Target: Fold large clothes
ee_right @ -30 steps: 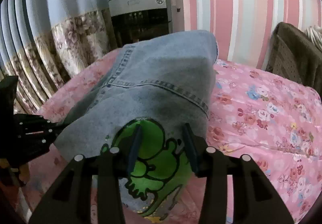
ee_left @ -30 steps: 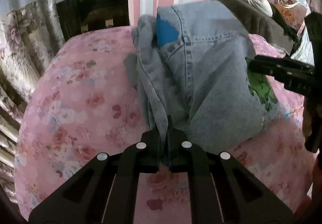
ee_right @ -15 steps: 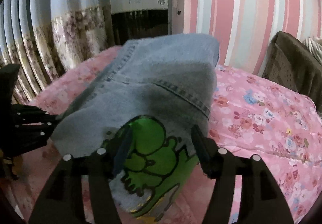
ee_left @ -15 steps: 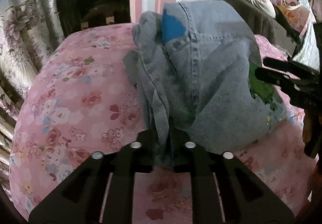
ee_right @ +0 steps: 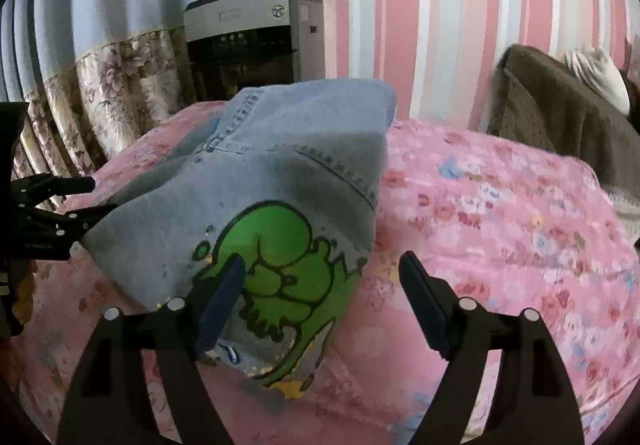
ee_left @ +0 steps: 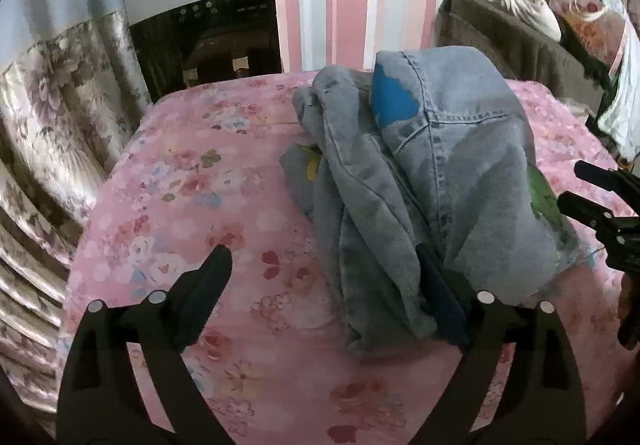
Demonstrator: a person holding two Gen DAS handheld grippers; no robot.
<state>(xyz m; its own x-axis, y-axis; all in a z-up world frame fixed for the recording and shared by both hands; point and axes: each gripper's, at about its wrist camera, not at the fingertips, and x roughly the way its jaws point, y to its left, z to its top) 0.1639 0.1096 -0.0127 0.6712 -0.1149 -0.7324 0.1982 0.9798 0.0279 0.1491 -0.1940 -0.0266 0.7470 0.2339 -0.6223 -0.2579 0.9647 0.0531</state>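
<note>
A light blue denim garment point(ee_left: 436, 181) lies folded in a heap on the pink floral bed point(ee_left: 192, 205). It has a blue patch near the top and a green cartoon print point(ee_right: 280, 265) on the near side in the right wrist view. My left gripper point(ee_left: 324, 289) is open wide, its right finger point(ee_left: 440, 305) against the garment's near edge, its left finger over bare bedspread. My right gripper point(ee_right: 320, 285) is open, its left finger point(ee_right: 224, 297) over the green print, its right finger over the bedspread. Neither holds cloth.
A silver and black appliance point(ee_left: 208, 17) with a blue cloth on top stands behind the bed by the striped wall. Floral curtains point(ee_left: 48, 117) hang at the left. A dark brown blanket point(ee_right: 560, 117) and pale bundles lie at the right.
Both grippers opened. The left one let go of the denim edge it held pinched, and the garment settled on the bed. The right fingers spread wider.
</note>
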